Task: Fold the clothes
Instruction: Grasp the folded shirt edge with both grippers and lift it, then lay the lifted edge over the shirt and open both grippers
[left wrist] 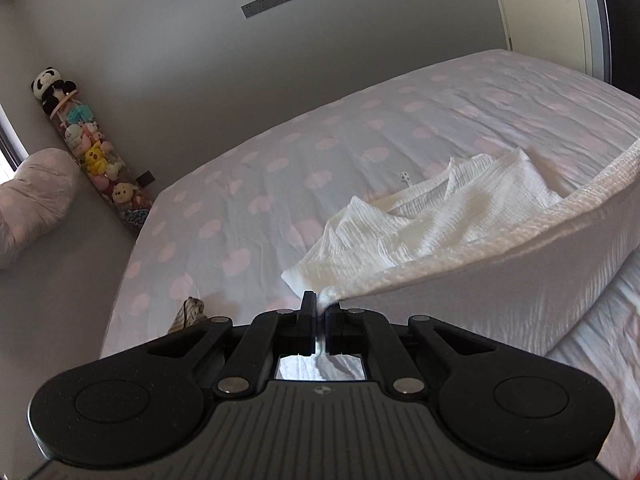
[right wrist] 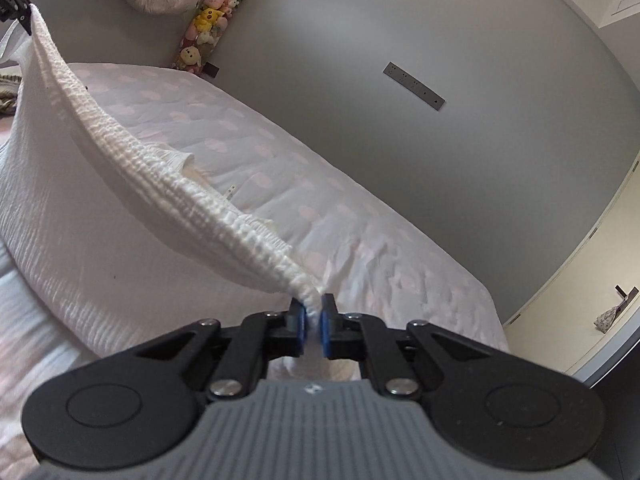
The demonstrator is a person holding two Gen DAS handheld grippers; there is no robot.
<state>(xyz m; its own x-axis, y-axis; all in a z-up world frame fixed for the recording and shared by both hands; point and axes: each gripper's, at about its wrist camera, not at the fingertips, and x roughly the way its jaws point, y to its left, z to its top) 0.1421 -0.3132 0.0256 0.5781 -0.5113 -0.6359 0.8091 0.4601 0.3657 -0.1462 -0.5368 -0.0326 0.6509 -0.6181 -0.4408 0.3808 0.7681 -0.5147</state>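
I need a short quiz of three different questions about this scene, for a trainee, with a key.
1. True or false: both grippers are shut on the white garment.
2. What covers the bed? A) a plain blue sheet B) a sheet with pink spots C) a striped blanket
3. Fill in: the stretched edge of the garment runs from the right gripper to the ____ gripper.

Key: 1 true; 2 B; 3 left.

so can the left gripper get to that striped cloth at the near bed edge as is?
Probably not: the left gripper is shut on the white garment, strung across to the right gripper. The striped cloth itself lies uncovered.
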